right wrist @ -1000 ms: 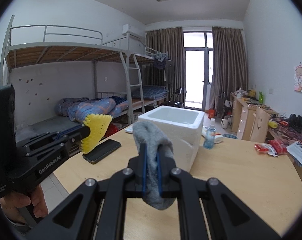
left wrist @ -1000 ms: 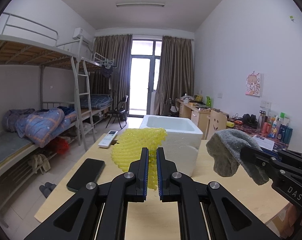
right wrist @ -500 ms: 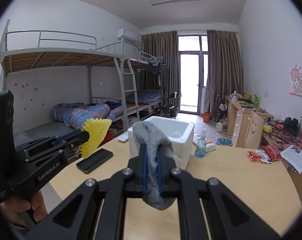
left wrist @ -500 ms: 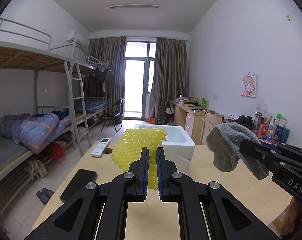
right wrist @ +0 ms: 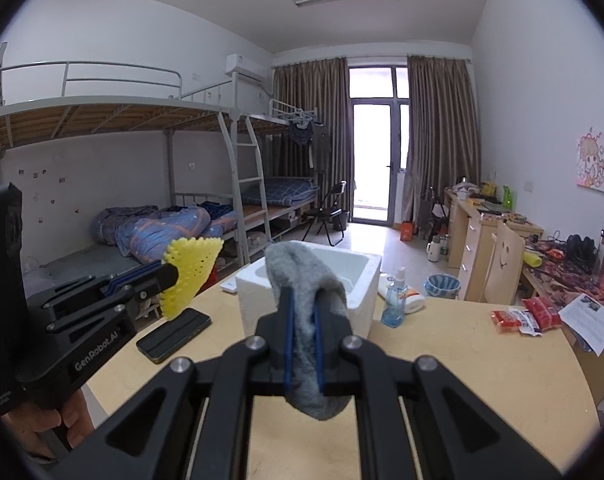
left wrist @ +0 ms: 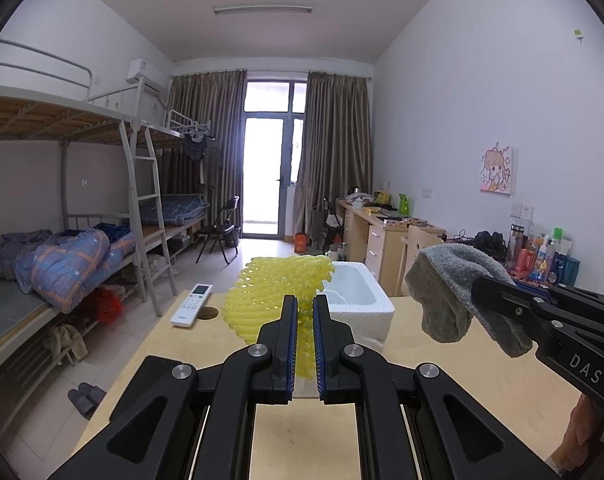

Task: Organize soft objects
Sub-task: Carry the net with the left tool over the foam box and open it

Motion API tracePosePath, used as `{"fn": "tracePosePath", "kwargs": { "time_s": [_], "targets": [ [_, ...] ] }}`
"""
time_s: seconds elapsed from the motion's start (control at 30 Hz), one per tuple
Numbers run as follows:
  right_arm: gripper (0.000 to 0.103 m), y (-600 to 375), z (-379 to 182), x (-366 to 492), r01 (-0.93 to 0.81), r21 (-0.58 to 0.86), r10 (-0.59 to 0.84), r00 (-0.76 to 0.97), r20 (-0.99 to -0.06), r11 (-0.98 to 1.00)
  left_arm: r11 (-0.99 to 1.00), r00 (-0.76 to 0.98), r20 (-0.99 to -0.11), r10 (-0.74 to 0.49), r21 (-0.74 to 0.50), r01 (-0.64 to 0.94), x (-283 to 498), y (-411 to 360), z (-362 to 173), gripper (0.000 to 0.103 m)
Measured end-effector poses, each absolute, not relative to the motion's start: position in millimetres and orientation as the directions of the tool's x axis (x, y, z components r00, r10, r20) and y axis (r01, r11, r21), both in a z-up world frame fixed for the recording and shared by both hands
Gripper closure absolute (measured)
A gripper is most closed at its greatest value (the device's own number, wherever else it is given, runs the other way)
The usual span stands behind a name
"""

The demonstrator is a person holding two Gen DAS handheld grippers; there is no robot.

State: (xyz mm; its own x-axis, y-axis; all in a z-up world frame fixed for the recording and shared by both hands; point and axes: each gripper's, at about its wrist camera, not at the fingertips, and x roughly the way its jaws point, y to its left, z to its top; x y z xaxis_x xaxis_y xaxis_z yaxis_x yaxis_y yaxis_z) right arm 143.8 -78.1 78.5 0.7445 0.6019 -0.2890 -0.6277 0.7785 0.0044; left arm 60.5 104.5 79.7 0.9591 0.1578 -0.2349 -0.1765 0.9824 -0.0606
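Observation:
My left gripper (left wrist: 304, 320) is shut on a yellow foam net (left wrist: 270, 294), held up above the wooden table (left wrist: 442, 364). The net (right wrist: 192, 268) also shows at the left of the right wrist view, in the left gripper (right wrist: 170, 280). My right gripper (right wrist: 302, 312) is shut on a grey sock (right wrist: 302, 276), which droops over and under its fingers. The sock (left wrist: 450, 288) hangs at the right of the left wrist view, in the right gripper (left wrist: 478, 292). An open white foam box (right wrist: 366, 276) stands on the table just beyond both grippers (left wrist: 358, 292).
A black phone (right wrist: 174, 334) lies on the table's left side, a white remote (left wrist: 192, 310) at its far left edge. A spray bottle (right wrist: 396, 300), red snack packets (right wrist: 530, 318) and a paper sit to the right. Bunk beds stand left, desks right.
Both grippers have risen and drawn back from the foam box, each still gripping its item. The box now looks smaller and lower in both views.

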Motion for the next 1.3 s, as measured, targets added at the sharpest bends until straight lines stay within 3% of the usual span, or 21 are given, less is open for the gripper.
{"fn": "tracePosePath", "kwargs": {
  "time_s": [1.3],
  "targets": [
    [0.092,-26.7,87.6,251.3,-0.606,0.008,0.564,0.736,-0.375,0.796,0.992,0.950,-0.292,0.109,-0.036,-0.124,202.2,137.1,81.4,0.095]
  ]
}}
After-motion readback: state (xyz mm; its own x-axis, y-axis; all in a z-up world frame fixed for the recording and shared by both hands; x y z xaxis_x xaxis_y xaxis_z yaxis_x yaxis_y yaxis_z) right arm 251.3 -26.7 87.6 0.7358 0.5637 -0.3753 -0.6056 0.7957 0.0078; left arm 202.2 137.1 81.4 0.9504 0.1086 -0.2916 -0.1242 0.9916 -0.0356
